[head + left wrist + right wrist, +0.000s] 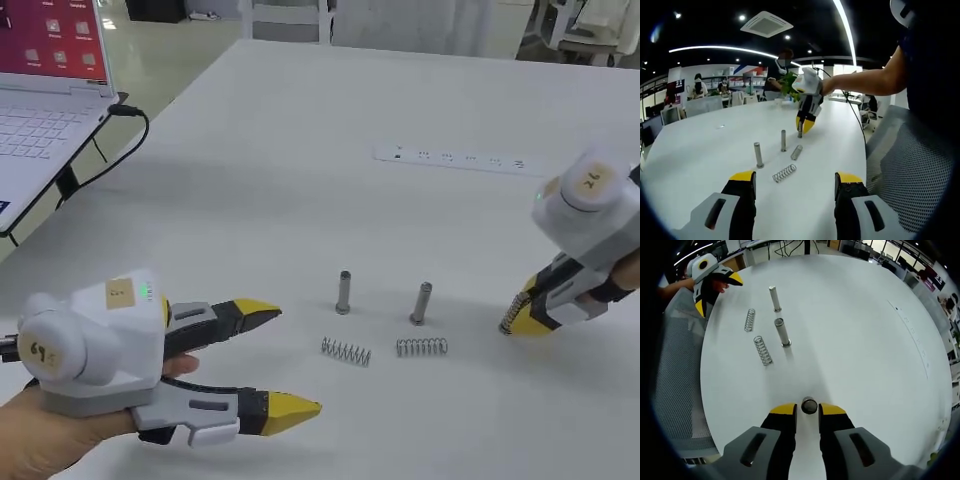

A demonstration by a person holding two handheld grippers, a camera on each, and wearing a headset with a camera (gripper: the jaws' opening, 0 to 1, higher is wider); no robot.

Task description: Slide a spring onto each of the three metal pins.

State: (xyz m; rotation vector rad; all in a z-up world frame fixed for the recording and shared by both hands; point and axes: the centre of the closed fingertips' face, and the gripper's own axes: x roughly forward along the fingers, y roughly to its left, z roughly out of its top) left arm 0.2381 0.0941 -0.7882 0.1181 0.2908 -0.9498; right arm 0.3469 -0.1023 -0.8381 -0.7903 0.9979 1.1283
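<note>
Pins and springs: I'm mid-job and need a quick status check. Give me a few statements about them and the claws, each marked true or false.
1. The left pin and right pin stand upright on the table. True.
2. The two loose springs are already on those pins. False: the left spring and right spring lie flat in front of them.
3. The left claw is open and empty. True.
4. The right claw is open. False: it is shut on a third spring.
5. A laptop sits at the table's right edge. False: the laptop is at the far left in the head view.
</note>
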